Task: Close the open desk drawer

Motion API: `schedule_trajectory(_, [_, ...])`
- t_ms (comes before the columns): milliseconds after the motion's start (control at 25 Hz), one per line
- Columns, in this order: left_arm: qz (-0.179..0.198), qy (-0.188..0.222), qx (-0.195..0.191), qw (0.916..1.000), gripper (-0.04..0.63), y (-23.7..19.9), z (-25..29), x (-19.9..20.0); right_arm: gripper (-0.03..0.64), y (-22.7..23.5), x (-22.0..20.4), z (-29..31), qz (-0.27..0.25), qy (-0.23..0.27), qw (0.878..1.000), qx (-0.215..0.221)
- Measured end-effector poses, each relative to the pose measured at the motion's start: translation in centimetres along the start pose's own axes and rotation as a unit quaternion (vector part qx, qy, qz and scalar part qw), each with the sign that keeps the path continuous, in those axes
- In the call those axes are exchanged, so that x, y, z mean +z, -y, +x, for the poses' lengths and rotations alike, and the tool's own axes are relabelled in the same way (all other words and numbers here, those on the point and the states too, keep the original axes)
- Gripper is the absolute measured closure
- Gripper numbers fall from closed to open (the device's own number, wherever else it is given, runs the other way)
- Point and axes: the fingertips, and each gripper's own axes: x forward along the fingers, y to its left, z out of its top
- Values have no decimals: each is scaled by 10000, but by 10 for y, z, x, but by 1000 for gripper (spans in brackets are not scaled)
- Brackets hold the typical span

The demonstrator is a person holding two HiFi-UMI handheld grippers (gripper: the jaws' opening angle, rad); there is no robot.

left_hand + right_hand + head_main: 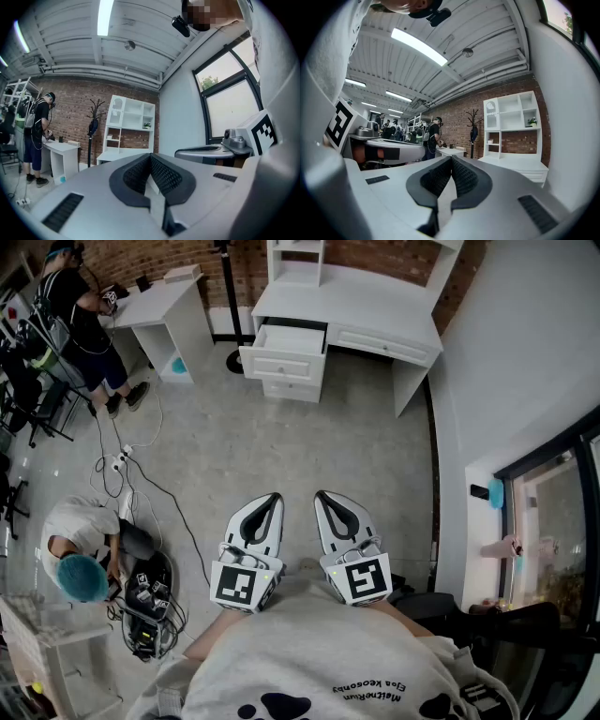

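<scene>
- Head view: left gripper [271, 497] and right gripper [322, 495] are held level, side by side at the person's chest; both pairs of jaws are together and empty
- Gripper views show the desk's full shelf hutch [510, 123]; only the head view shows the open drawer [291, 337]
- It sits at the upper left of the white desk [375, 320], well apart from the grippers; front toward the person, long axis across the picture

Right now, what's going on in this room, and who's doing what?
A person holds the left gripper and the right gripper close to the chest, both shut and empty. Across the floor stands a white desk with its top drawer pulled open; neither gripper is near it. On the left, a crouching person bends over gear, and a standing person works at a small table.
</scene>
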Motion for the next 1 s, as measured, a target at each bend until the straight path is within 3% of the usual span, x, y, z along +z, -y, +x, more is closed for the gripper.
schedule_trajectory(320, [15, -118, 333, 9994, 577, 0, 28, -4, 586, 30, 1, 13, 80, 74, 9999, 94])
schedule_trajectory(560, [90, -323, 329, 9989, 577, -10, 39, -14, 584, 35, -8, 28, 379, -38, 9991, 177])
schedule_trajectory(680, [100, -346, 322, 9988, 577, -26, 54, -16, 584, 47, -19, 42, 236, -322, 9991, 106])
schedule_trajectory(1000, [42, -330, 102, 9994, 577, -91, 124, -18, 584, 80, -32, 124, 153, -495, 9985, -189])
